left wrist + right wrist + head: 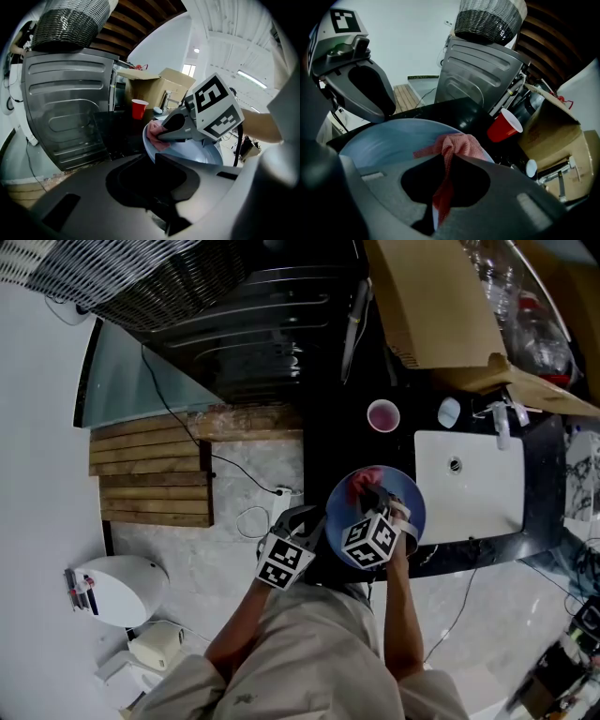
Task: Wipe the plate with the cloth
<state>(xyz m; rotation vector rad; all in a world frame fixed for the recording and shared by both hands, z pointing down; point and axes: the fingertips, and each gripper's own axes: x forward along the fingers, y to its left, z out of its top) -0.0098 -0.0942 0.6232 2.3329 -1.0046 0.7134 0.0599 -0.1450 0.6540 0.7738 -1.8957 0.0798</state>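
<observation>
A pale blue plate (409, 499) is held tilted above the front edge of the black counter. My left gripper (323, 523) is shut on the plate's near left rim; in the left gripper view the plate (199, 153) runs into the jaws (152, 161). My right gripper (380, 499) is shut on a red cloth (364, 480) and rests it on the plate's face. In the right gripper view the cloth (458, 143) bunches on the plate (389, 140) and trails down between the jaws (444, 165). The left gripper (370, 93) shows at that view's upper left.
A red cup (382, 415) stands on the black counter behind the plate. A white sink (469, 486) with a tap (502, 420) lies to the right. A cardboard box (441, 306) sits behind it. A dark metal appliance (262, 334) with a wicker basket (141, 277) stands at the left.
</observation>
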